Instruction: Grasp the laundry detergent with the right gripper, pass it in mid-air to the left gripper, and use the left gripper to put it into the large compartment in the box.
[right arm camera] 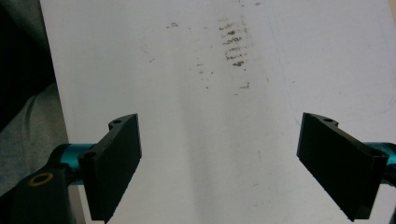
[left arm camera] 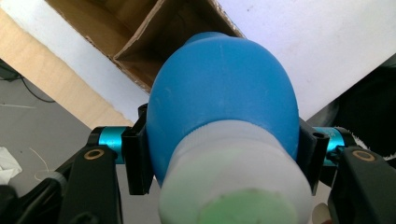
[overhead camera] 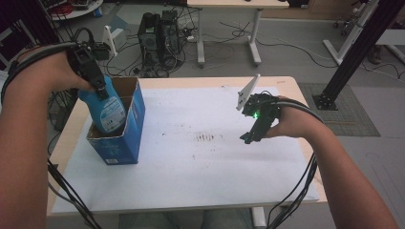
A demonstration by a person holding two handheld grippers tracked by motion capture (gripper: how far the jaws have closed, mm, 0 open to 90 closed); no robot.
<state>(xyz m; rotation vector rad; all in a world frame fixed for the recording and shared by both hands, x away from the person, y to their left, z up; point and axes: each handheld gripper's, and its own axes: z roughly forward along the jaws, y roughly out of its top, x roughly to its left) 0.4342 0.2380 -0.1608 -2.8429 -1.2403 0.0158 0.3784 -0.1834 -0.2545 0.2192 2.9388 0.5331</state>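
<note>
A blue bottle (overhead camera: 106, 108) with a white cap (left arm camera: 236, 182) hangs bottom-down in the mouth of an open blue cardboard box (overhead camera: 133, 124) at the table's left. My left gripper (overhead camera: 98, 88) is shut on the bottle's shoulder (left arm camera: 224, 88) just below the cap, a jaw pressed on each side. The box's brown inside (left arm camera: 154, 32) lies beneath the bottle. At the table's right, my right gripper (overhead camera: 248, 137) hovers over the white sheet (overhead camera: 200, 157), open, with bare sheet (right arm camera: 219, 140) between its jaws.
Dark smudges (overhead camera: 206, 138) mark the sheet's middle. The wooden table edge (overhead camera: 67, 129) shows left of the box. Beyond the table stand a computer tower (overhead camera: 160, 33) with floor cables, a desk leg (overhead camera: 253, 33) and a black frame post (overhead camera: 353, 52).
</note>
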